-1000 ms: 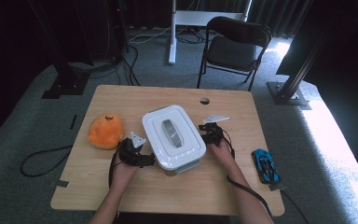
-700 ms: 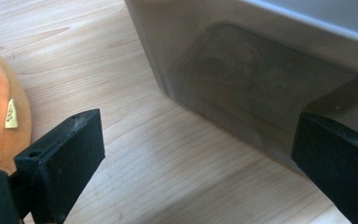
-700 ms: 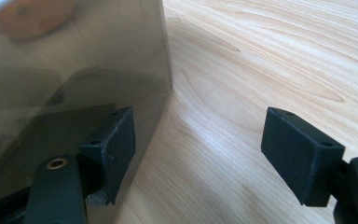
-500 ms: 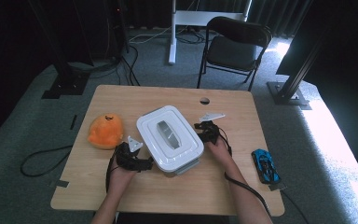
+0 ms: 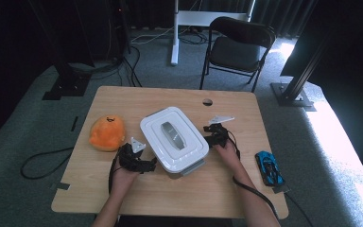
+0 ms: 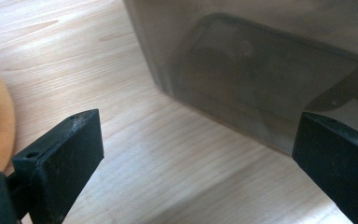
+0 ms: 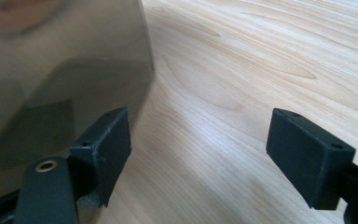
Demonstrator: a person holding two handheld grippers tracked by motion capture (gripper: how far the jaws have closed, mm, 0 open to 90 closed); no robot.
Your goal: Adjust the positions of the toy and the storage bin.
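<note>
On the wooden table (image 5: 227,194), far to the left, sits an orange soft toy (image 5: 107,133). Just beside it to the right is the left gripper (image 5: 147,165), held low by the left hand (image 5: 125,171). Its jaws are wide apart with nothing between them but bare wood, and they point at the near left end of the box. One jaw may be touching the box wall, but it is hard to tell.

Next comes the big see-through box (image 5: 184,163), set at a slant in the middle of the table. Its white lid (image 5: 172,138) is on, with a grey handle (image 5: 171,133) on top.

At the right end of the box is the right gripper (image 5: 211,136). Its jaws have just been opening, and they stand wide with only table between them. The inner jaw is right beside the box wall (image 7: 60,70).

Far to the right, near the table edge, lies a blue toy car (image 5: 268,167).
</note>
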